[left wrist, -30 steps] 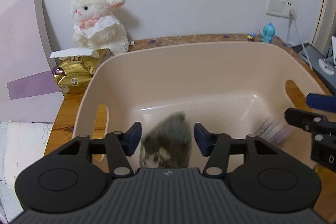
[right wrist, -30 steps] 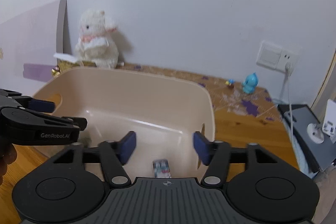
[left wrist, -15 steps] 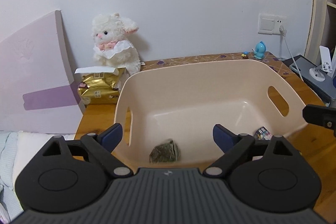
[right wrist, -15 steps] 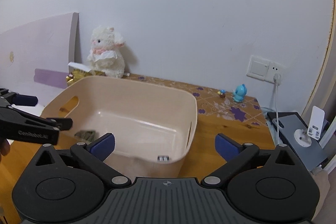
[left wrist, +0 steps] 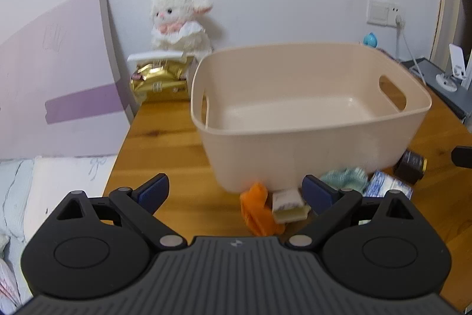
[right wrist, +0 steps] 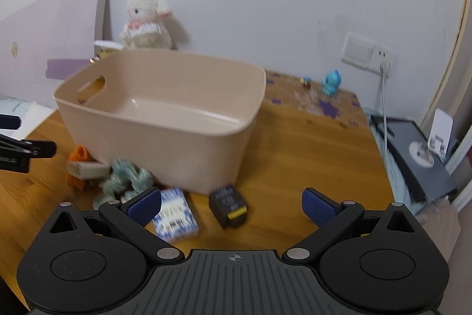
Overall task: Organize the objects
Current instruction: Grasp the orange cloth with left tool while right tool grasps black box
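Note:
A beige plastic bin stands on the wooden table; its contents are hidden by the near wall. In front of it lie an orange cloth, a small cream box, a pale green crumpled cloth, a blue-and-white packet and a small black box with a yellow end. My left gripper is open and empty above the table's front. My right gripper is open and empty, above the packet and the black box.
A white plush lamb and a gold foil bag stand behind the bin at the wall. A lilac board leans at the left. A blue figurine, a wall socket with a cable and a grey device are at the right.
Both grippers have pulled back and down from above the bin to in front of it. The items dropped inside are out of sight now; the loose objects on the table have come into view.

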The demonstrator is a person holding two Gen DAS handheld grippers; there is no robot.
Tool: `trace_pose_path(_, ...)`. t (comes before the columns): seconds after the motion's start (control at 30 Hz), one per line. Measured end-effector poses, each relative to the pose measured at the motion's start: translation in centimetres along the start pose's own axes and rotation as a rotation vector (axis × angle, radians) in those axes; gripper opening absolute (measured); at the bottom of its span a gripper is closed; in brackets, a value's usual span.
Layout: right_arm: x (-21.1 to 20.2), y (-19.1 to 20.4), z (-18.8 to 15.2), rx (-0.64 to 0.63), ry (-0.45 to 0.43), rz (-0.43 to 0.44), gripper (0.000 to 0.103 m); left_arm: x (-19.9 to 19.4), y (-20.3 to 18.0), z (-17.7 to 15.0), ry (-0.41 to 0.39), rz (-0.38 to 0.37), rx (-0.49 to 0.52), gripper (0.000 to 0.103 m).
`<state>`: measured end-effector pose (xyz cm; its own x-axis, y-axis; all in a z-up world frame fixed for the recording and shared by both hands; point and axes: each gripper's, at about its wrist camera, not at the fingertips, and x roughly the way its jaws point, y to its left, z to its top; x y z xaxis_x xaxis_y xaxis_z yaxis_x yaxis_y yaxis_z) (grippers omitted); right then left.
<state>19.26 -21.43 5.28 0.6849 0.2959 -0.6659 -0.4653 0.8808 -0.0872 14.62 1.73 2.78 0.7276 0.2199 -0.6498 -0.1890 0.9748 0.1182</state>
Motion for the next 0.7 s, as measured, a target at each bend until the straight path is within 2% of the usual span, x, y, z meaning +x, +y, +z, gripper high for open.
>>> trace_pose_path(0.23, 2.4, -1.4, -2.1, -0.009, 0.041, -0.008, 0.103, 1.9, 0.2, -2.7, 0.077, -0.007, 0.01, 0.097)
trace_pose_path(0.4, 5.2, -3.1, -3.5, 0.04, 0.103, -0.018, 0.103, 3.8, 0.5, -4.0, 0.134, -0.011, -0.002, 0.097)
trace_pose_path(0.7, 8.5, -3.2, -4.6, 0.016, 0.154, -0.024, 0.103, 6.5, 0.2, -4.7, 0.174, -0.034, -0.001, 0.097)
